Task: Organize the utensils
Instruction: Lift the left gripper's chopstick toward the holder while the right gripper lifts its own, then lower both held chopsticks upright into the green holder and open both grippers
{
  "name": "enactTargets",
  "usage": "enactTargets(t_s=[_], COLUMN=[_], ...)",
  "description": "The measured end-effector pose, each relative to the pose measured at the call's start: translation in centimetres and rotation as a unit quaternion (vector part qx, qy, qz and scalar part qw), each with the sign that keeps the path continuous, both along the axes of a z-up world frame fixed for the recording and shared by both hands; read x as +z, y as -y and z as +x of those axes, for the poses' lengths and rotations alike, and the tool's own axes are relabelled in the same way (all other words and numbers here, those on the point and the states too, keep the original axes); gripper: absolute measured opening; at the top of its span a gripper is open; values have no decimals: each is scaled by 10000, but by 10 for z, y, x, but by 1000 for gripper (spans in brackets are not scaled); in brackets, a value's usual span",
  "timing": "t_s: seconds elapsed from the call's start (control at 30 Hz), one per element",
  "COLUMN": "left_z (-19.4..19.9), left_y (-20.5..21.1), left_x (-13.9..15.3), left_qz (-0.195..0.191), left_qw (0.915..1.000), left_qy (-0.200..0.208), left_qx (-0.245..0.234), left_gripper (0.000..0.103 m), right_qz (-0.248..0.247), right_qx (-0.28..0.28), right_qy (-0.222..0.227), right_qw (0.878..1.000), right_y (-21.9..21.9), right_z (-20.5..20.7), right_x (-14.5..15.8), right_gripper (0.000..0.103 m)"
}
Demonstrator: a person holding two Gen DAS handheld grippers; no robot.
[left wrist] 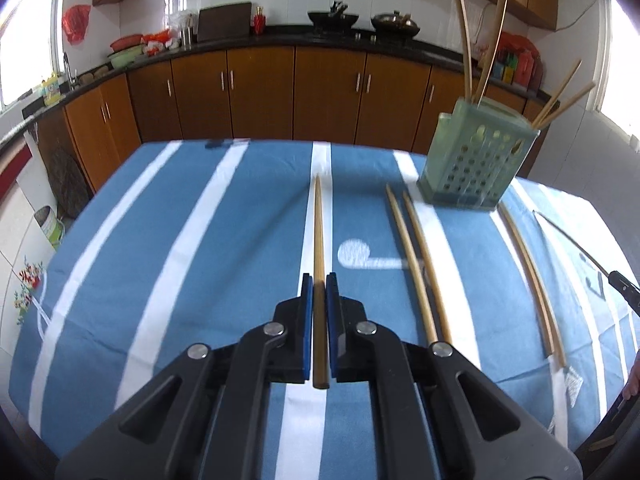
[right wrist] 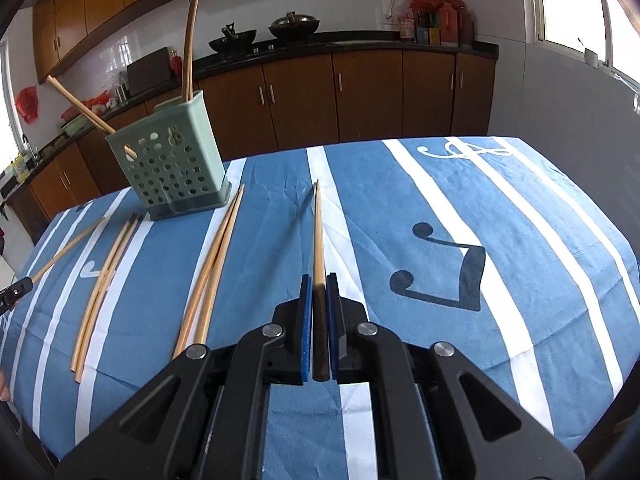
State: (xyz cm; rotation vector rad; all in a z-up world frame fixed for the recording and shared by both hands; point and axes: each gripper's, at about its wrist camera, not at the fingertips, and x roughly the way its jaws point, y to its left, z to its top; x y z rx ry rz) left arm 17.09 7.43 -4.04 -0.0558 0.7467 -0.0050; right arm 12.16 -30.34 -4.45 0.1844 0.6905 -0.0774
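Your left tool (left wrist: 319,280) is clamped on a chopstick (left wrist: 318,232), pointing forward; your right tool (right wrist: 319,280) likewise pinches its own chopstick (right wrist: 318,236), held level.

1. The right claw (right wrist: 319,284) is closed on a wooden chopstick (right wrist: 318,240), its blue pads (right wrist: 307,320) pressed against both sides of the stick.
2. The held chopstick points forward, away from the camera, above the blue-and-white striped cloth (right wrist: 460,200) that covers the surface.
3. A green perforated utensil holder (right wrist: 168,164) stands upright on the cloth to the left, with several chopsticks (right wrist: 188,40) sticking out of its top.
4. One pair of chopsticks (right wrist: 212,268) lies flat on the cloth just right of the holder.
5. A second pair (right wrist: 102,288) lies further left.
6. At the left edge, the tip of the other claw (right wrist: 14,292) holds one more chopstick (right wrist: 68,250).
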Motion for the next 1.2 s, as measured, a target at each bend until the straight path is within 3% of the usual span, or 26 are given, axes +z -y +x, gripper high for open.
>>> enactTargets(t_s=[0.37,0.8,1.0,1.2], left_z=[-11,-12,-11,-10], left_y=[2,9,24,42], left_x=[65,89,115,146], left_qz=[-205,-129,-88,-279], left_qw=[9951,9916,9877,9811], left_qy=[972,1276,1474,1721], left_qx=[2,-186,-510,-834], left_gripper=[8,7,7,7], right_qz=[162,84,-47,84], right_qx=[-146,-133,-1,300], right_qy=[693,1020,1344,1746], right_qw=[9974,9947,9909,9841], right_y=[13,9,2,-8], right_z=[-6,-5,1,6], right_x=[43,66,99,139], right_gripper=[7,7,7,7])
